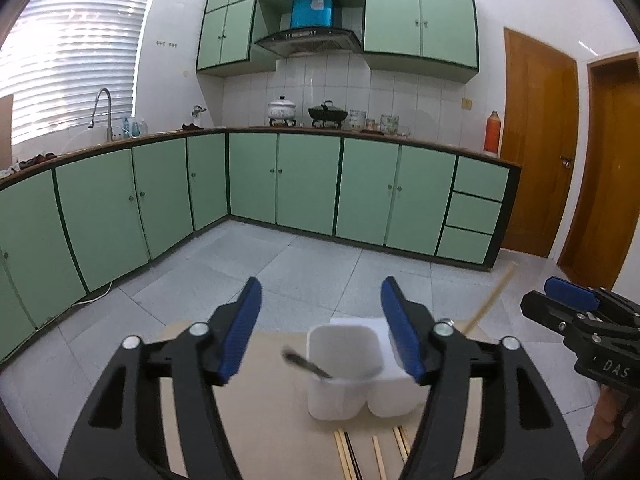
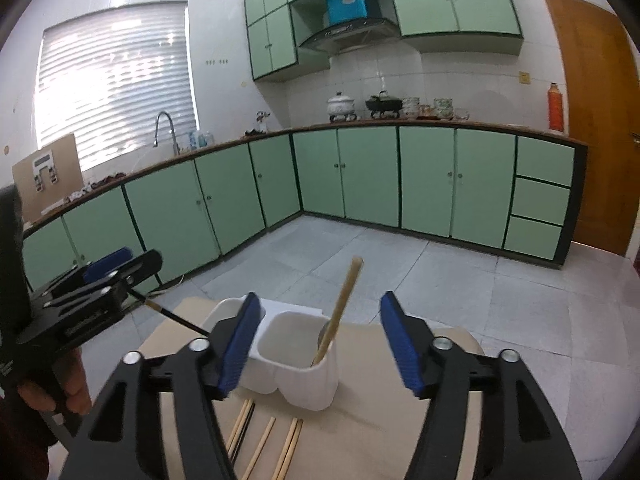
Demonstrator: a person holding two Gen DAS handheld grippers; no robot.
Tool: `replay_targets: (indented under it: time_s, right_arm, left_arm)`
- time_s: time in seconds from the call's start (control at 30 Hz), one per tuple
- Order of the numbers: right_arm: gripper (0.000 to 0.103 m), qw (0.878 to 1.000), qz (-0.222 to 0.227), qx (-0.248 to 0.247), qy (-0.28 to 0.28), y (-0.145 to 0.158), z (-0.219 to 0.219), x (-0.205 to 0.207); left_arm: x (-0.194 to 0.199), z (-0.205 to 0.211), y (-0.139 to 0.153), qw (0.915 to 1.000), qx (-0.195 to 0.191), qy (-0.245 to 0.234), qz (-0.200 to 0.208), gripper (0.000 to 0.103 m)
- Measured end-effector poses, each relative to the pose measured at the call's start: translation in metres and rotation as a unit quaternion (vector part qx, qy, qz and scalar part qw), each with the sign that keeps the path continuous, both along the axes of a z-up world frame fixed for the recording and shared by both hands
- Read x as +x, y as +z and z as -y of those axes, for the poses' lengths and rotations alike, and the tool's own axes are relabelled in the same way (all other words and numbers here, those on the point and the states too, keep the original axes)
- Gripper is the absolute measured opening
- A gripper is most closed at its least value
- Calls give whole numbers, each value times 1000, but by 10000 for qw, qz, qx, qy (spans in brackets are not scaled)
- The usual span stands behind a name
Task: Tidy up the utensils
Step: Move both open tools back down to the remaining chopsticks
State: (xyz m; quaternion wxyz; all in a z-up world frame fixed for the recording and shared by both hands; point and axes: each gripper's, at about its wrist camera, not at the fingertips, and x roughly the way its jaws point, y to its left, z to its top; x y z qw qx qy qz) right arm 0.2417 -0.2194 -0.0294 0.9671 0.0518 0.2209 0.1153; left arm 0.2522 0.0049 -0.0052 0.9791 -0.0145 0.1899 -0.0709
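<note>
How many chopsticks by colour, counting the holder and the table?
Light chopsticks: 5 (1 in holder, 4 on table)
Dark chopsticks: 2 (1 in holder, 1 on table)
Total: 7 in view

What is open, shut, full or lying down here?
Left gripper: open, nothing held.
Right gripper: open, nothing held.
White two-cup plastic holder: upright, a utensil leaning in each cup.
Loose wooden chopsticks: lying flat.
Green cupboard doors: shut.
</note>
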Motion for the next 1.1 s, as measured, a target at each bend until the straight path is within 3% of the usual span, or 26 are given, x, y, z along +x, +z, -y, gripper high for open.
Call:
replay_targets:
  time_s: [0.4, 0.8, 1.1]
  right_arm:
    - [76, 9996, -194, 31, -183, -40, 2, -62]
    - [76, 9983, -296, -95, -487, -87, -12, -108]
    - [75, 9964, -681, -21, -504, -123, -16, -139]
  left_arm:
    - [-66, -5, -37, 9994, -54, 166, -297, 70]
    - [-113, -6, -97, 9963, 264, 251, -778, 70]
    - [-144, -12, -129, 9936, 320, 321, -1037, 70]
